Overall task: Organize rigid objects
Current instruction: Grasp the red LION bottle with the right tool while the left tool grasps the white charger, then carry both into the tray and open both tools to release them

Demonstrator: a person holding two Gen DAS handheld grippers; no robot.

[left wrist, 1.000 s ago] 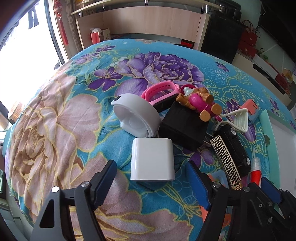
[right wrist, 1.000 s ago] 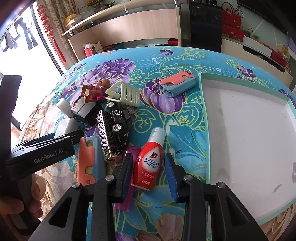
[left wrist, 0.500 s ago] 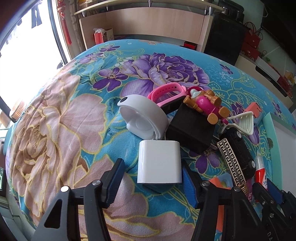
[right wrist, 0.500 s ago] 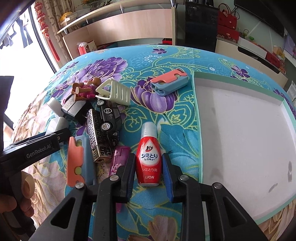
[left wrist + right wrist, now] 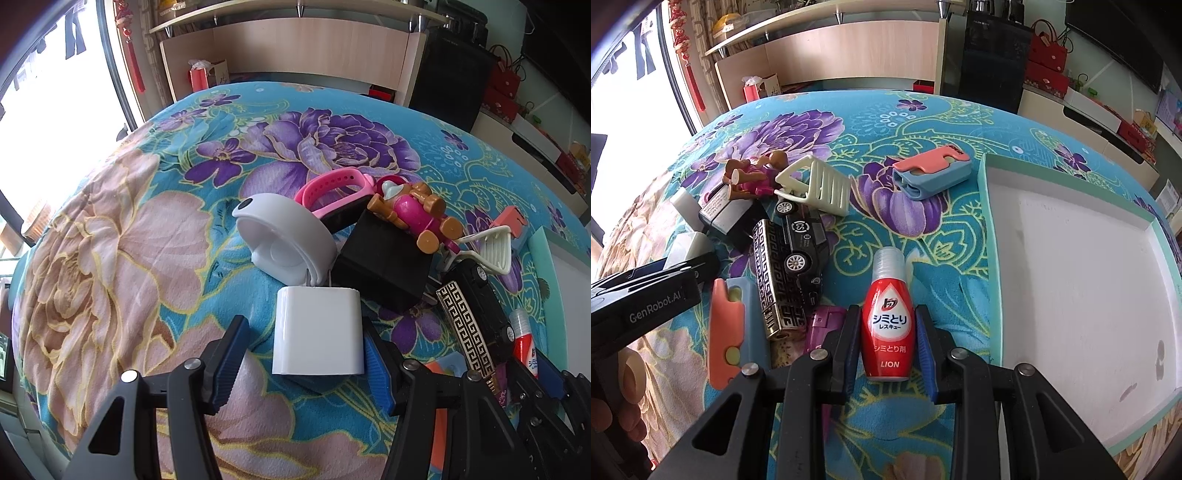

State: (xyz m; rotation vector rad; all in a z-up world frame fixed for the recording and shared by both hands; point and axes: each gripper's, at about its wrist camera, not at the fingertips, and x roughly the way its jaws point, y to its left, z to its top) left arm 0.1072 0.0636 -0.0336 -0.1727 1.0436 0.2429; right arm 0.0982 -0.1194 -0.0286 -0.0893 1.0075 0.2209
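Observation:
My left gripper [image 5: 304, 354] is open around a white charger block [image 5: 317, 330] lying on the flowered cloth; its right pad touches the block and the left pad stands a little off. My right gripper [image 5: 886, 341] has its jaws close on both sides of a red LION bottle [image 5: 886, 317] that lies on the cloth, touching or nearly so. A white tray with a teal rim [image 5: 991, 258] lies right of the bottle.
A pile sits between the grippers: white round case [image 5: 284, 236], black box [image 5: 384, 264], pink toy figure [image 5: 413, 214], pink band [image 5: 332, 188], toy car [image 5: 803, 240], patterned lighter [image 5: 774, 273], cream rack [image 5: 816, 190]. A blue-coral case [image 5: 931, 175] lies apart.
My left gripper has moved forward and narrowed around the charger block. My right gripper has advanced along the red bottle and its jaws have closed in on it.

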